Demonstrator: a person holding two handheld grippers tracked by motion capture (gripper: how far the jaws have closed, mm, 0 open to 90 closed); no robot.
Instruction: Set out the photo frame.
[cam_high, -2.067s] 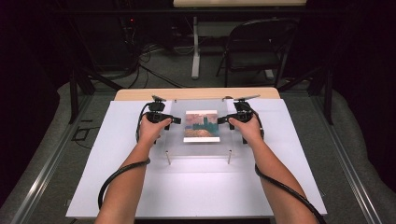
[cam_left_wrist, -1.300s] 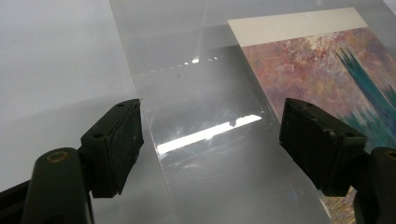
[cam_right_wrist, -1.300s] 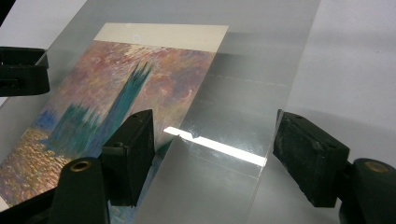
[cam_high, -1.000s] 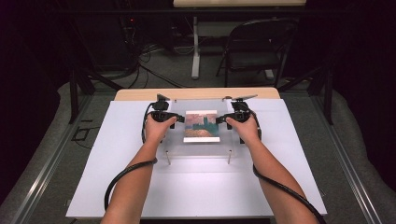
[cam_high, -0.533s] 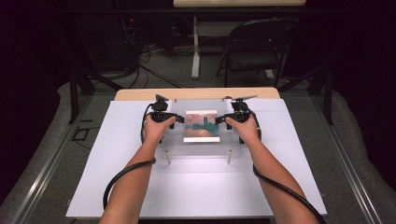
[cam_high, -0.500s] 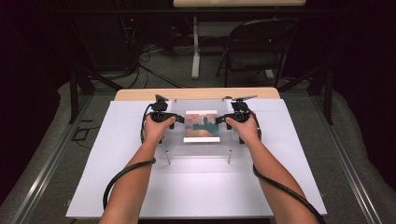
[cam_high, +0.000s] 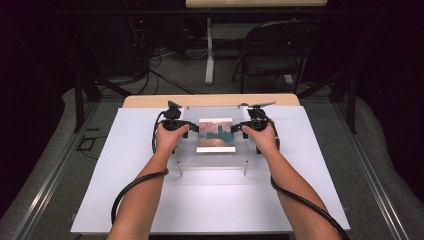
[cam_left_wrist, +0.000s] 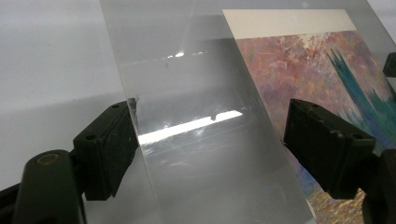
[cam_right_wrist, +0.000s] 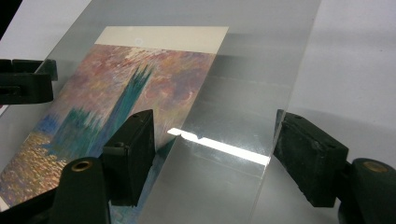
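A clear acrylic sheet (cam_high: 215, 140) lies over a painted print (cam_high: 216, 135) at the far middle of a white table (cam_high: 125, 200), raised on short pegs (cam_high: 245, 167), as a person brings a hand-held gripper to each of its side edges. In its own view, the left gripper (cam_left_wrist: 210, 140) has its jaws spread wide, one at the sheet's outer edge and the other over the print – apart, gripping nothing. The right gripper (cam_right_wrist: 212, 154) mirrors it, jaws parted astride the opposite edge. The sheet looks stiff, light and slick, its glossy face throwing back the overhead lamp, and is likely to scratch or slip from a careless pinch; the bare margins beside the print, taken evenly from both sides, appear the safest hold. Both forearms reach forward from the near edge – wrists level, the left hand (cam_high: 169, 136) and right hand (cam_high: 261, 137) symmetric, cables trailing back.
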